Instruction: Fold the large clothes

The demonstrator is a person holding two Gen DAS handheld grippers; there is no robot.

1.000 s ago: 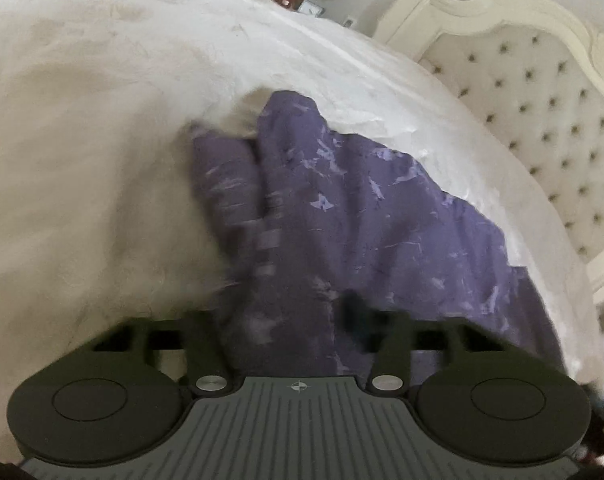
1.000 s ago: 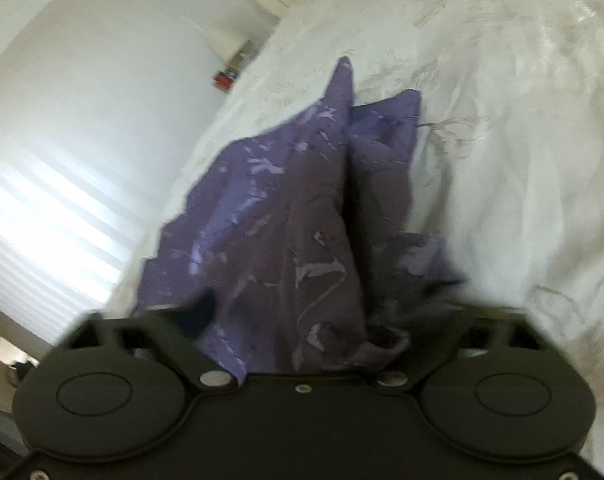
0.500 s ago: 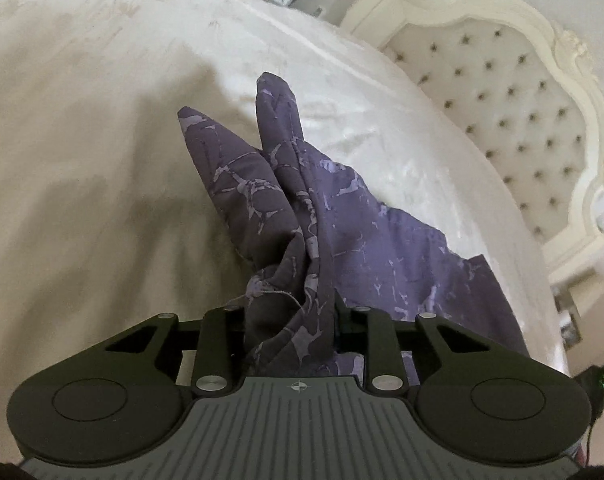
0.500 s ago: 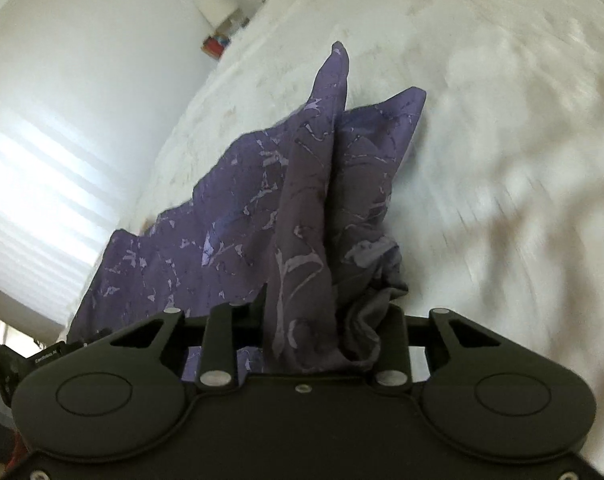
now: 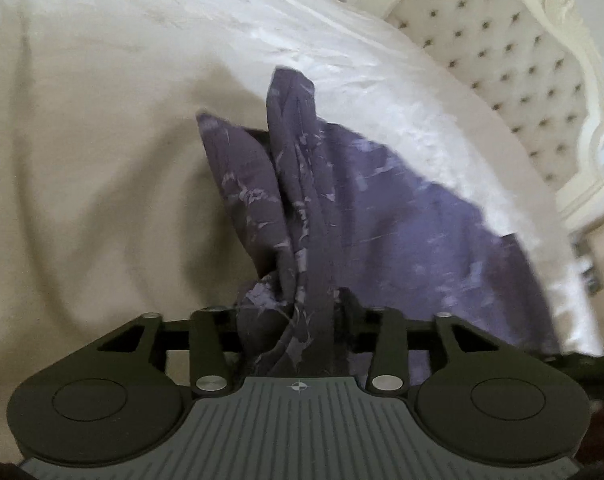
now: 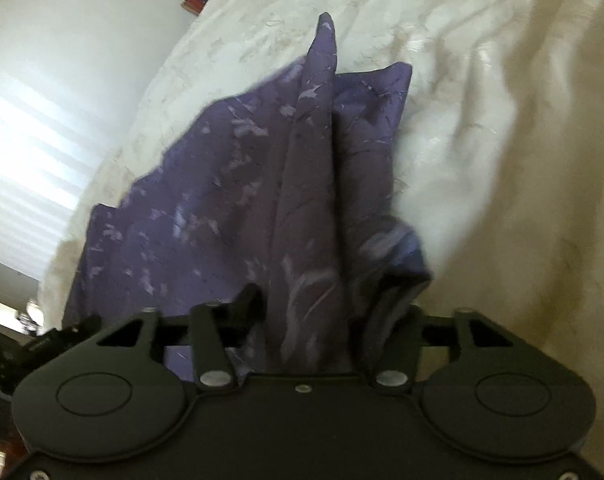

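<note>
Cloth [image 5: 361,208], purple w/ pale marks, lies on the bed [image 5: 82,140]. Its near edge is lifted at two gathered corners, each rising as a ridge into a gripper, and the rest trails flat toward the far side.

L gripper [image 5: 290,312]: the bunch fills the gap and both fingers [image 5: 343,300] touch it, so it's pinching cloth. The fingers have just been opening, so the grip looks looser.

R gripper [image 6: 317,312]: the cloth [image 6: 222,208] ridge runs between the fingers, which have also just been opening. The left finger [image 6: 248,300] sits just beside the ridge and the other is hidden under fabric. Can't tell if it's pressing.

Step looks like carrying the near edge over to lay a fold.
- Keep both corners level and the edge taut between them.
- Lay the edge down square on the flat part before letting go.
- Don't spread the fingers further mid-air. With bunches this thick, a slack pinch could drop one corner and skew the fold.
- Headboard [image 5: 501,60] is well apart, no snag risk.

Vs earlier:
- 1 s ago the L view was smeared, w/ no clear ridge between the fingers. Now a ridge stands there.
- Half a sec ago both bunches were squeezed narrower. Now the gaps are wider, cloth same shape.
- In the R view the ridge tip reaches a bit further up.
- Both views are blurrier than half a sec ago.
</note>
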